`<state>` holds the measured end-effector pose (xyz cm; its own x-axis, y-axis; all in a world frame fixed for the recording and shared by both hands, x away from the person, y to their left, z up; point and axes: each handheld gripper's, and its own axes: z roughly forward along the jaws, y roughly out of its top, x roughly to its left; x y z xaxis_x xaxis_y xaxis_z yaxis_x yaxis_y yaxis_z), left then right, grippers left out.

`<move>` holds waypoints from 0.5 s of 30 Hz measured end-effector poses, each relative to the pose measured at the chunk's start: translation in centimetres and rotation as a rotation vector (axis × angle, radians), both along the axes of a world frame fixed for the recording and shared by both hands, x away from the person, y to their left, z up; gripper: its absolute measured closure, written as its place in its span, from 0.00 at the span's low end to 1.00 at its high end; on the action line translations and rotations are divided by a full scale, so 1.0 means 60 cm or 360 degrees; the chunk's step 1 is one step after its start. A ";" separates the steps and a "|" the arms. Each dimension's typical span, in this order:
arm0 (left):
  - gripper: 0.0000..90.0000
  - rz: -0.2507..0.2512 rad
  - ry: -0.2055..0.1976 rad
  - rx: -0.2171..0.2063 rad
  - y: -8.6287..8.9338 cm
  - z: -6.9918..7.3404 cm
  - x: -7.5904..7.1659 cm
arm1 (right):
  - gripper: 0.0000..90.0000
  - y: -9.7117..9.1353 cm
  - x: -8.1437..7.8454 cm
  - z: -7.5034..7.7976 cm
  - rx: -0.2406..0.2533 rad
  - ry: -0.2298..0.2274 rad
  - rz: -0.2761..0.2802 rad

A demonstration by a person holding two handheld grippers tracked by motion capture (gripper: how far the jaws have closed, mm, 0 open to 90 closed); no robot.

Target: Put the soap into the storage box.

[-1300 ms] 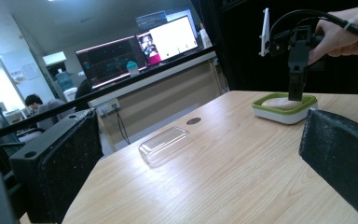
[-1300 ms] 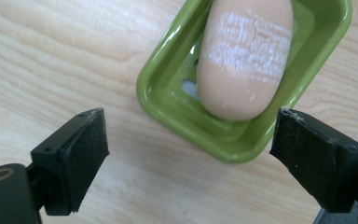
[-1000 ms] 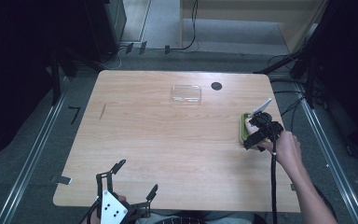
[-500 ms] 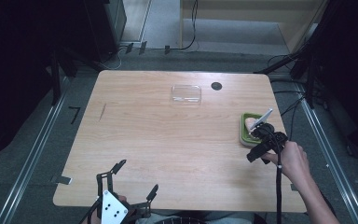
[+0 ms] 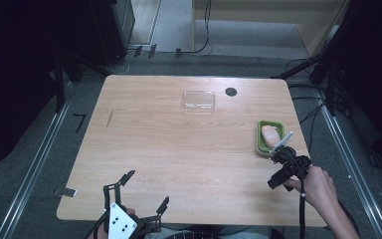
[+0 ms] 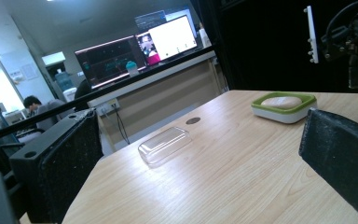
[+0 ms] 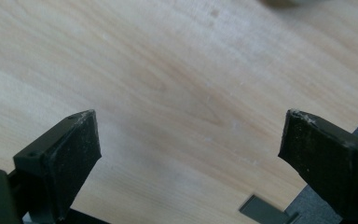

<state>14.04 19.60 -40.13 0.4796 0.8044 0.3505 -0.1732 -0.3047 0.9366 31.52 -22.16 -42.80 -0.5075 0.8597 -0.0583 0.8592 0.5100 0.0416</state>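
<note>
A green-rimmed dish [image 5: 270, 137] holding a pale oval lump [image 5: 269, 132] sits near the table's right edge. It also appears in the left gripper view as the dish [image 6: 284, 107] with the lump [image 6: 281, 101]. My right gripper [image 5: 277, 172] hovers just in front of the dish, held by a hand. Its jaws are open over bare wood, as the right gripper [image 7: 186, 158] view shows. A clear plastic lid [image 5: 198, 99] lies at the far middle. My left gripper [image 5: 144, 191] rests at the front edge, open and empty, facing the lid [image 6: 164, 144].
A small dark round spot [image 5: 231, 91] marks the table beside the clear lid. The wooden table [image 5: 179, 149] has dark floor and metal rails on both sides. Cables run off the right side. Monitors and a desk stand beyond the far edge in the left gripper view.
My right gripper has drawn back from over the green dish toward the front of the table, staying open. The left gripper has not moved.
</note>
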 end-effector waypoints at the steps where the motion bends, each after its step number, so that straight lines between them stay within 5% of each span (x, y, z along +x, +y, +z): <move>1: 0.00 0.0002 0.0001 0.0000 0.000 0.000 0.000 | 0.06 0.000 -0.004 -0.003 0.0002 0.0005 -0.0002; 15: 0.00 -0.0001 -0.0001 -0.0001 0.000 0.001 0.001 | 0.06 -0.014 -0.040 -0.040 0.0002 0.0080 0.0011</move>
<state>14.08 19.59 -40.10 0.4799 0.8044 0.3502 -0.1737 -0.3042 0.9367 29.13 -22.99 -45.18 -0.5155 0.8563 -0.0317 0.8568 0.5157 -0.0007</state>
